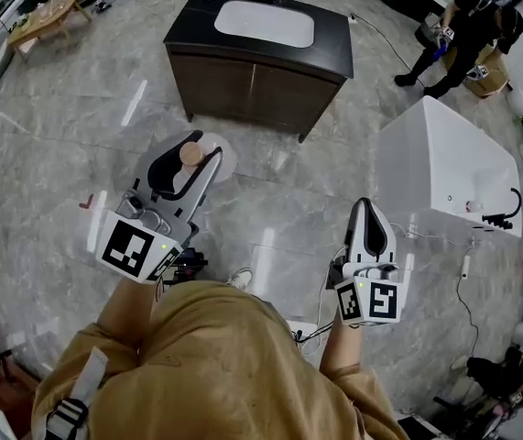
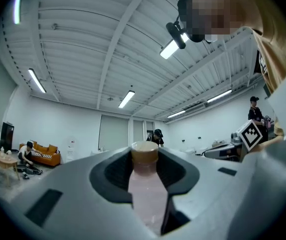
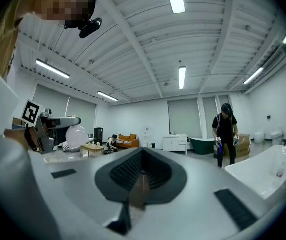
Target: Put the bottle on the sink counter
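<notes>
Out over the marble floor (image 1: pixel 59 136), the left gripper (image 1: pixel 201 148) was held forward on the person's left, roughly level. Its fingers (image 2: pixel 110 176) were clamped on the bottle (image 1: pixel 190 154), tan cap uppermost and pinkish body running down between the pads. On the other side the right gripper (image 1: pixel 368 211) pointed ahead, level too, fingers pressed together on nothing.

So the bottle was up in the air, well short of the sink cabinet. That cabinet's dark tabletop (image 1: pixel 330 27) stood well ahead, a white basin (image 1: pixel 266 23) set in its middle with dark margins around it. Open floor lay between the person and the cabinet front.

A white bathtub (image 1: pixel 444 163) crowded the right side, near the right gripper. Another person (image 1: pixel 467 30) stood bent over beyond the tub, and a low table (image 1: pixel 46 16) sat far off to the left.
</notes>
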Demonstrator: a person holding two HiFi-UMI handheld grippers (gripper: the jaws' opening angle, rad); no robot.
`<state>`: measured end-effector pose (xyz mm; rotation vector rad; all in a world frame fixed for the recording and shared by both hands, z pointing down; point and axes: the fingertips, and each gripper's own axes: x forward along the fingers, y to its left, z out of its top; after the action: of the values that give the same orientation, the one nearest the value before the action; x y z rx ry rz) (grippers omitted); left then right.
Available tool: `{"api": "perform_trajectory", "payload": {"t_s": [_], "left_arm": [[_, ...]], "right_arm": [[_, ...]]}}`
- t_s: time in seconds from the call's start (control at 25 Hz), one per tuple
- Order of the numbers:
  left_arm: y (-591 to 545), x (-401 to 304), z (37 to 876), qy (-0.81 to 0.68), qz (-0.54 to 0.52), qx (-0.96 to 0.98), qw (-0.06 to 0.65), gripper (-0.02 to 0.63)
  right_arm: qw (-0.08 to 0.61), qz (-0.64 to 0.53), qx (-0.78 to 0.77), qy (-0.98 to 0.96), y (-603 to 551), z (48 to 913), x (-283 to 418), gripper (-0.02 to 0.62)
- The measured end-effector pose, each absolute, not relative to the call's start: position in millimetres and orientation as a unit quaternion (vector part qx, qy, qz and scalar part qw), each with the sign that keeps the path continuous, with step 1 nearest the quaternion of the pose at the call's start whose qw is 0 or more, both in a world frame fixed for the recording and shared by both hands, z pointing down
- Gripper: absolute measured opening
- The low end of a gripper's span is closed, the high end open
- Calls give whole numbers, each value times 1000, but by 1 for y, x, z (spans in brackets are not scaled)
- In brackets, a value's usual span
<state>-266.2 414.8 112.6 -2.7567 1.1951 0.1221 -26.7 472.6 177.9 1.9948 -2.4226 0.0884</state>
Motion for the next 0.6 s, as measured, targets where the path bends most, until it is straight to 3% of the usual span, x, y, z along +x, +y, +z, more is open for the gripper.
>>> {"api": "perform_trajectory", "payload": {"t_s": [0.6], "left_arm": [[402,-230,122,386,51,-920,54,130]], "right_arm": [[12,19,641,-767,470,190,12,3]]}}
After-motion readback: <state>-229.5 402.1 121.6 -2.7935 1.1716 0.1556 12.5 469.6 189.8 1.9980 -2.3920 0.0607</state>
